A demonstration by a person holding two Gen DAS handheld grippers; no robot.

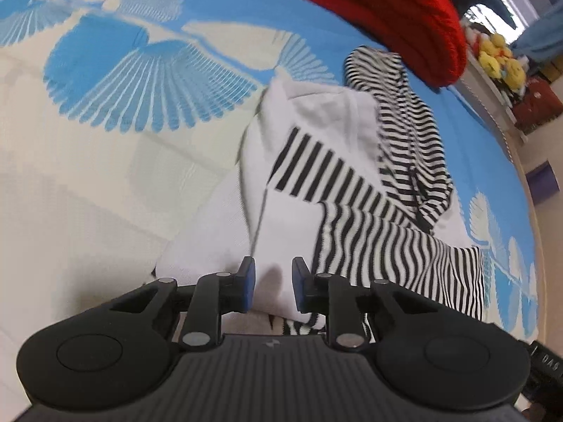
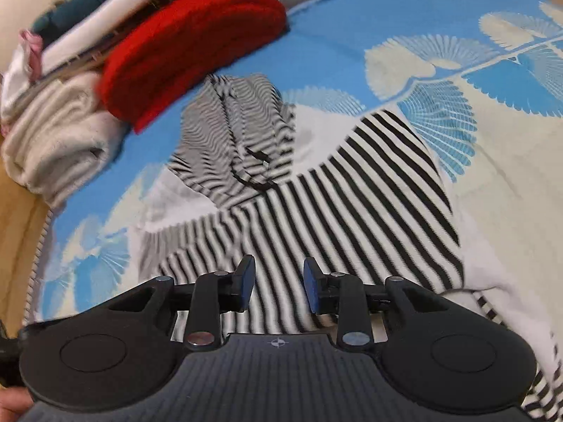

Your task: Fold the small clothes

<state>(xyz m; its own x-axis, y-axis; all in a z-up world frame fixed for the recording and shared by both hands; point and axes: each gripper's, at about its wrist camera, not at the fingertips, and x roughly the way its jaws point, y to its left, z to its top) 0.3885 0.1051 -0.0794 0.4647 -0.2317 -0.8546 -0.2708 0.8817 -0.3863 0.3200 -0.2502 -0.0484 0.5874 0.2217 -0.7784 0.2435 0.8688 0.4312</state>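
Left wrist: both grippers gape empty over striped garment

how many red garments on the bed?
1. A red knit garment lies folded beyond the striped top, beside the clothes pile at the bed's far edge. More could be hidden inside that pile.

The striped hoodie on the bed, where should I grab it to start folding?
Take the striped hoodie by its near hem, coming low from the front: that edge lies flat just ahead of the open right tool and left tool, while the hood is bunched up.
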